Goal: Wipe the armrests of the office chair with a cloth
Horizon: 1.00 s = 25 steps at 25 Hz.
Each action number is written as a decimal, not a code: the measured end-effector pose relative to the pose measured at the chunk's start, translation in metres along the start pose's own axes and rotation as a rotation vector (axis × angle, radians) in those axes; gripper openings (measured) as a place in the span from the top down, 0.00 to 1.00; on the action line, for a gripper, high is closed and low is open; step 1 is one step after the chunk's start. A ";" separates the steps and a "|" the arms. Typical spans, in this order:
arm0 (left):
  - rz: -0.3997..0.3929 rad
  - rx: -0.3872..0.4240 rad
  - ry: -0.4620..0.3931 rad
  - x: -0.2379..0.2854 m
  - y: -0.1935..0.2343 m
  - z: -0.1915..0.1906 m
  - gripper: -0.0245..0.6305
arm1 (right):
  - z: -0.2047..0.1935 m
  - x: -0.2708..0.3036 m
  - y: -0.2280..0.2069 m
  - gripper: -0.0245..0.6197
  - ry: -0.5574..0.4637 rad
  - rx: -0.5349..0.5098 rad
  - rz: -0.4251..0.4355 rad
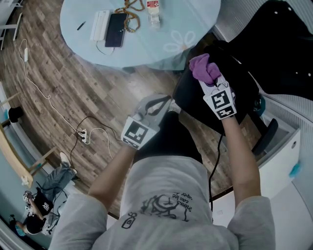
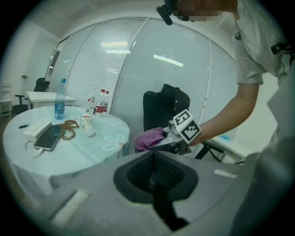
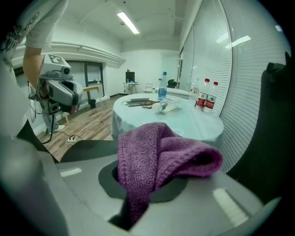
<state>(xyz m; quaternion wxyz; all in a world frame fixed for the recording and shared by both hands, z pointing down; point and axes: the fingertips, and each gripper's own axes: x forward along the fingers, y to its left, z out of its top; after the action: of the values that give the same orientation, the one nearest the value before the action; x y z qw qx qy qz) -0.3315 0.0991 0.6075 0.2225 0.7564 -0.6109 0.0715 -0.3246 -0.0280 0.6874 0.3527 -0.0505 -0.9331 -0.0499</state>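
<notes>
Currently, the right tool (image 1: 211,84) is clamped tight on a purple cloth (image 1: 204,68), which bunches up out of its jaws and droops over one side in the right gripper view. The cloth sits above the dark front part of the black office chair (image 1: 195,100); whether it touches the chair cannot be told from any view. One armrest (image 1: 266,136) shows lower right of that tool, apart from the cloth.

The left tool (image 1: 157,105) has its jaws brought together with nothing between them, as its own view confirms. It is held over the wooden floor (image 1: 49,73), left of the chair and well apart from the cloth. Seen from the left gripper view, the right tool's marker cube faces the camera with the cloth bunched just left of it, in front of the chair back.

A round pale blue counter (image 1: 73,14) stands just beyond the chair. It carries a dark phone (image 1: 116,29), a white flat item (image 1: 100,24) beside it, a string of beads (image 1: 129,19) and a small bottle (image 1: 153,12).

A power strip (image 1: 83,135) with trailing cable lies on the floor.
</notes>
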 end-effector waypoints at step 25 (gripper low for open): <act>0.041 0.002 -0.083 -0.021 -0.003 0.064 0.96 | 0.061 -0.062 0.110 0.90 -0.109 0.165 0.049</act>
<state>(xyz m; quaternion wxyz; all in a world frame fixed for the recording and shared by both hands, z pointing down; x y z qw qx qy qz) -0.3445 0.0909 0.5415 0.1949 0.7462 -0.6350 0.0452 -0.3041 0.0850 0.6069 0.3056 -0.0468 -0.9502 0.0387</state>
